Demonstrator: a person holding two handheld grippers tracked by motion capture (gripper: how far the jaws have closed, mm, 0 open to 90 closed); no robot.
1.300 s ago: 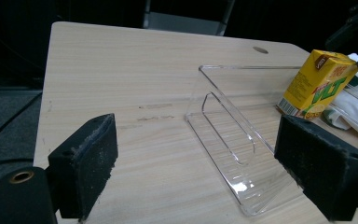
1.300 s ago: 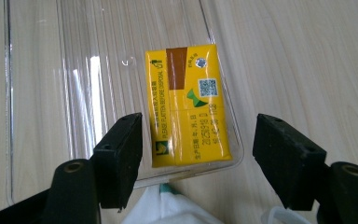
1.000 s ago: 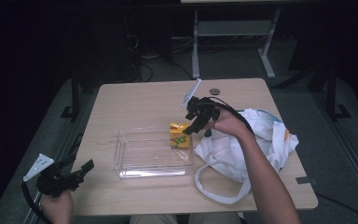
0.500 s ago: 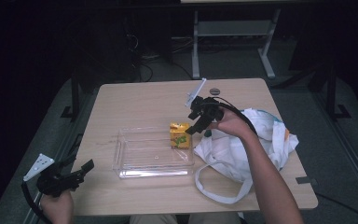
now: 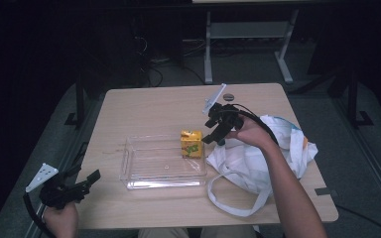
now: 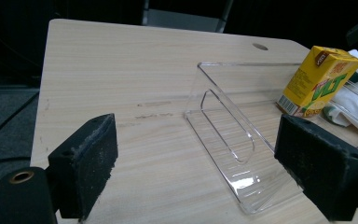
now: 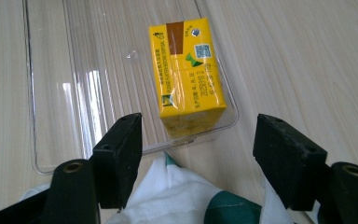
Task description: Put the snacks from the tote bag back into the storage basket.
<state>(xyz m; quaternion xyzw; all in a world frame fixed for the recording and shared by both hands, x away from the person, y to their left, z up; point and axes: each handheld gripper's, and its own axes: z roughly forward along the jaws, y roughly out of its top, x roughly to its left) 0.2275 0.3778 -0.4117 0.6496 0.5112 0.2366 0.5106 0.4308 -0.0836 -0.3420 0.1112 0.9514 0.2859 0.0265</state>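
A: Yellow carton [image 5: 191,144] stands upright in the clear tray's [image 5: 144,171] far right corner, one of each. The right hand-held gripper [image 5: 214,138] hovers just beside it, nothing gripped; I'd say it's been set there from the bag [image 5: 273,153].

B: Left hand-held gripper [image 6: 196,163] view?

A: Jaws wide apart, empty, idling near the tabletop [image 6: 121,79] edge.

B: Right one's view?

A: Jaws apart above the carton [image 7: 186,77].
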